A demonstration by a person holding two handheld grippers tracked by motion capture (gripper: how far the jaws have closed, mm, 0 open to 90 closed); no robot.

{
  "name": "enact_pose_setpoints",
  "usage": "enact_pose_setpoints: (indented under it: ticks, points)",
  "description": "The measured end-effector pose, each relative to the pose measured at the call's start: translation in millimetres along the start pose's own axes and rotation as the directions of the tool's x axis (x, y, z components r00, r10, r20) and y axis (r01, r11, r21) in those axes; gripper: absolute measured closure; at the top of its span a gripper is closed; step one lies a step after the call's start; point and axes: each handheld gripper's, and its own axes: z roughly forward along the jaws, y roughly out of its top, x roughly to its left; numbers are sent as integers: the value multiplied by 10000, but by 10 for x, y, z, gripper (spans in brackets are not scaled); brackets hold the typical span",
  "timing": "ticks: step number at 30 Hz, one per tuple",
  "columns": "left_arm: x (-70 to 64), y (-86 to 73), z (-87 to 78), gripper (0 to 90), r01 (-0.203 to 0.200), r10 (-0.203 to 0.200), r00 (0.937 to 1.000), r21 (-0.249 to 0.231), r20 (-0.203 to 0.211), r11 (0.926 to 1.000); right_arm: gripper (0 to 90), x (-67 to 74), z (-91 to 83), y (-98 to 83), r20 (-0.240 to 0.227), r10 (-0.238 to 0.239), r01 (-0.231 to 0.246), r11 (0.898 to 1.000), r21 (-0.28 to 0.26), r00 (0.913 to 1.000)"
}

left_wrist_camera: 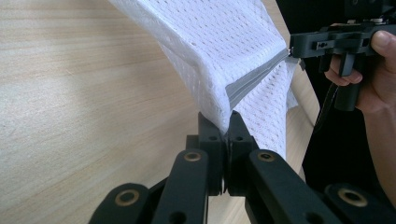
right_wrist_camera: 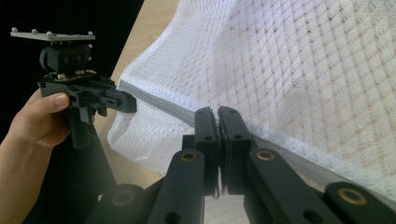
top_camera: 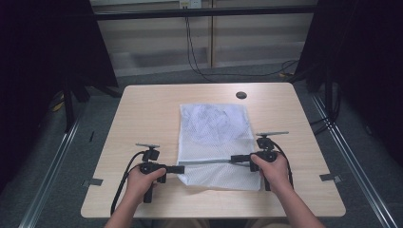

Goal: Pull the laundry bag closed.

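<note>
Both grippers are clamping the same white mesh bag [top_camera: 214, 137] for us, one at each end of its grey zipper [top_camera: 209, 162]. Left gripper [top_camera: 183, 168] is biting the bag's left edge at the zipper end, jaws pressed together on the fabric. We are seeing the zipper running taut across to the right gripper [top_camera: 233, 158], whose jaws are also squeezing shut on the zipper strip. Bag is lying flat on the light wooden table [top_camera: 142, 114], centred, near edge lifting slightly between the grippers. Farther back, a round black grommet [top_camera: 241, 95] is sitting in the tabletop.
</note>
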Motion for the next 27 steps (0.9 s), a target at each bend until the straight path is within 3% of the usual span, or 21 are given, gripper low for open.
enact_pose_setpoints:
  ticks: [7, 18, 27]
  points:
    - [16, 1, -2, 885, -105, 106, 9998, 45, -166, 9999, 874, 7, -18, -1, 65, -35, 36, 10000, -56, 10000]
    - [15, 0, -15, 885, 64, -64, 10000, 24, 11, 10000, 874, -27, -84, -1, 111, 4, -2, 9999, -161, 9999]
    - [13, 2, -24, 885, 146, -147, 9999, -65, -80, 9999, 874, -51, -115, 2, 289, -57, 64, 9997, -229, 9996]
